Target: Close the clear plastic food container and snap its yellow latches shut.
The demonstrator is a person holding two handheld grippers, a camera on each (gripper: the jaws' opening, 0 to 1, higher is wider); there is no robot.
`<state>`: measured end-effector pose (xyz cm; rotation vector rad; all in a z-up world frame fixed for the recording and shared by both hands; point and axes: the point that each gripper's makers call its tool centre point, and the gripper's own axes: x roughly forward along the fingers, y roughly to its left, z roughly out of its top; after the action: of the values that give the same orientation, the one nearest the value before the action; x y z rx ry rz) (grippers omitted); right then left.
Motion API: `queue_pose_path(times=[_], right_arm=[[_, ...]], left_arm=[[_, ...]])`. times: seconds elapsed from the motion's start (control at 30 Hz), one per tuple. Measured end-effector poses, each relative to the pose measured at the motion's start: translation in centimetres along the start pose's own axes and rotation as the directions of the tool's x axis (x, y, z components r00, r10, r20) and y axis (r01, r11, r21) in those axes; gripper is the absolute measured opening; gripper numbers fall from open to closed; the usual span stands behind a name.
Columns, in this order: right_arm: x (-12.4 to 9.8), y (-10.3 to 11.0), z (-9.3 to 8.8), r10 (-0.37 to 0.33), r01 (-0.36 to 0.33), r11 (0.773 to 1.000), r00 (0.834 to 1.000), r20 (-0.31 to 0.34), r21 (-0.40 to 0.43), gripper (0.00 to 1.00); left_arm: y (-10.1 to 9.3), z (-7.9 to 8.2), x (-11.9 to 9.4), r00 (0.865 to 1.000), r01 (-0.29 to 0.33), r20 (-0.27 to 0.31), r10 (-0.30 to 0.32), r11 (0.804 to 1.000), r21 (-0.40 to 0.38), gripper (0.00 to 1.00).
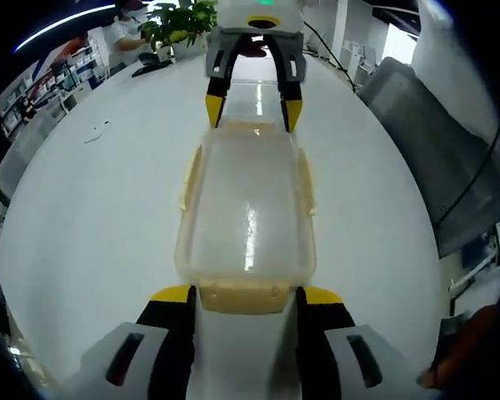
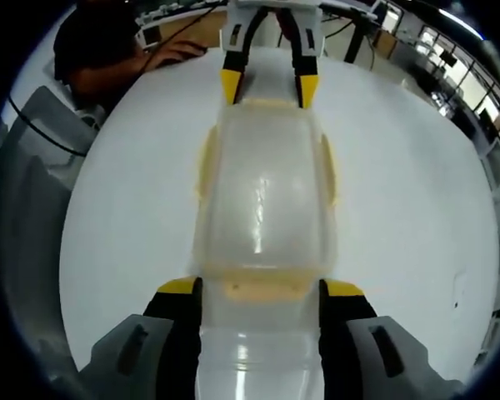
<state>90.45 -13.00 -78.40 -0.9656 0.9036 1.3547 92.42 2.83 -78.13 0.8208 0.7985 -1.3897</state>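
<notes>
A clear plastic container (image 1: pixel 246 208) (image 2: pixel 262 192) lies lengthwise on the white table (image 1: pixel 92 225) with its lid on top. Pale yellow latches (image 1: pixel 189 179) (image 2: pixel 327 167) stick out a little along its long sides. My left gripper (image 1: pixel 247 296) stands open at one end, its yellow-tipped jaws on either side of that end latch (image 1: pixel 244 302). My right gripper (image 2: pixel 262 287) stands open in the same way at the opposite end, around the latch (image 2: pixel 262 292) there. Each gripper faces the other across the container: the right gripper (image 1: pixel 253 112), the left gripper (image 2: pixel 269 87).
A grey chair (image 1: pixel 450 167) (image 2: pixel 33 192) stands close to the table edge. A potted plant (image 1: pixel 179 21) and a seated person (image 1: pixel 125 29) are at the far side. Another person in dark clothes (image 2: pixel 100 50) leans at the table. A small scrap (image 1: pixel 96 132) lies on the tabletop.
</notes>
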Motion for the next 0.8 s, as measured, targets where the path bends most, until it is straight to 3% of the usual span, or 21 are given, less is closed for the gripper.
queue_pose_path(times=[0.2, 0.47, 0.63, 0.7, 0.8], right_arm=[[-0.1, 0.1, -0.6, 0.015, -0.015, 1.0, 1.0, -0.022, -0.017, 0.56], [-0.2, -0.5, 0.7, 0.0, 0.0, 1.0, 1.0, -0.015, 0.0, 0.55], [0.4, -0.8, 0.1, -0.019, 0.016, 0.999, 0.995, -0.093, -0.036, 0.53], [0.4, -0.8, 0.3, -0.003, 0.005, 1.0, 0.996, -0.093, 0.02, 0.52], [0.5, -0.7, 0.2, 0.013, -0.011, 1.0, 0.995, -0.101, 0.027, 0.51]], left_arm=[[0.0, -0.1, 0.0, 1.0, 0.002, -0.001, -0.002, 1.0, 0.005, 0.42], [0.2, -0.4, 0.0, 1.0, 0.006, 0.0, -0.006, 1.0, -0.004, 0.43], [0.1, -0.3, 0.0, 1.0, 0.008, 0.006, -0.008, 1.0, -0.012, 0.43], [0.1, -0.4, 0.0, 1.0, 0.007, 0.006, -0.007, 1.0, -0.01, 0.42], [0.2, -0.5, 0.0, 1.0, 0.006, 0.006, -0.006, 1.0, -0.006, 0.42]])
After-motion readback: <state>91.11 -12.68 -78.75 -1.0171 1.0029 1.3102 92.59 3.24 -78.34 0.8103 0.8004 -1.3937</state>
